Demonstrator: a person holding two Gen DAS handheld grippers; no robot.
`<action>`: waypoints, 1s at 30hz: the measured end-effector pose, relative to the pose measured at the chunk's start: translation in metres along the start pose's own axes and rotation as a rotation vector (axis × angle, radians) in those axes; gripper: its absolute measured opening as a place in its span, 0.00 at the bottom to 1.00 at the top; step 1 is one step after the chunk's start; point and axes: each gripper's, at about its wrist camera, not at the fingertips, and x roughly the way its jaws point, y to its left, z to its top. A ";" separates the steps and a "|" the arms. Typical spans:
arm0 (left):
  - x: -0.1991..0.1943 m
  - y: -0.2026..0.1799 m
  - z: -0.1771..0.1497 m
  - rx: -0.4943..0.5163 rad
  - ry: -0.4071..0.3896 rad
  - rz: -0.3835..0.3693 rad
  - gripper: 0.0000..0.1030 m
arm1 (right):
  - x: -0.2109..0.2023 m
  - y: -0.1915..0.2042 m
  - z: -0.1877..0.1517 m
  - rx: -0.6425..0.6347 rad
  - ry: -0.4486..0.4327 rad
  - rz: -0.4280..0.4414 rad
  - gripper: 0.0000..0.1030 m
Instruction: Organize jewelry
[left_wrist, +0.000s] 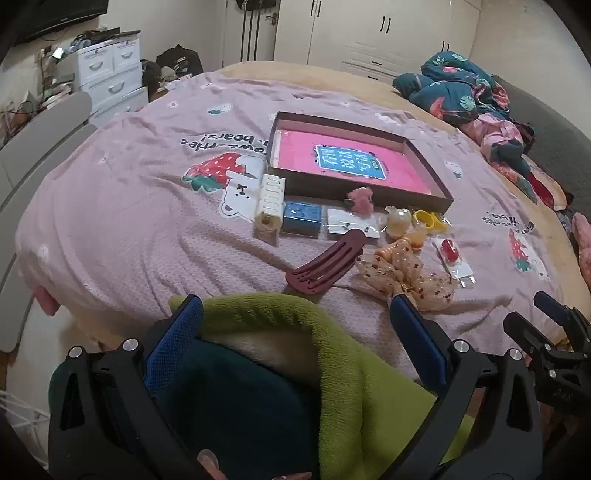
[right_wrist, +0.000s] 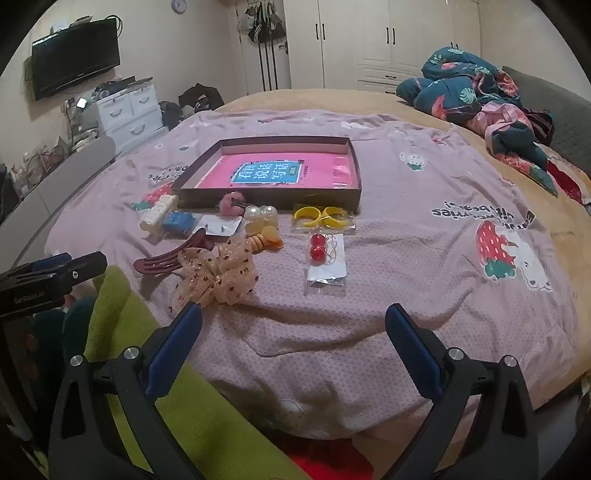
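Each gripper, the left gripper (left_wrist: 295, 325) and the right gripper (right_wrist: 293, 328), has black plastic arms with silver screws and blue textured pads (right_wrist: 173, 347). The person wears a green fleece garment (left_wrist: 332, 354).

my bedspread (right_wrist: 406, 229) was pale pink with strawberry-and-bear prints. the box (right_wrist: 273, 194) was dark brown, its inside bright pink with a blue label. the hair claw (left_wrist: 325, 264) was maroon, the bow (right_wrist: 218, 275) peach with dark red dots.

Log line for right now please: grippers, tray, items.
left gripper open, empty | right gripper open, empty | tray holds only pink book | hair clip, bow outside tray
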 end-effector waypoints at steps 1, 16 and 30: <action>0.000 -0.001 0.000 0.000 0.001 0.000 0.92 | -0.001 -0.001 0.000 0.004 -0.006 0.000 0.96; -0.004 0.002 0.002 -0.024 -0.013 -0.025 0.92 | 0.000 0.000 -0.002 -0.012 0.002 -0.006 0.96; -0.005 0.004 0.003 -0.026 -0.017 -0.025 0.92 | -0.001 0.003 0.000 -0.020 0.001 -0.010 0.96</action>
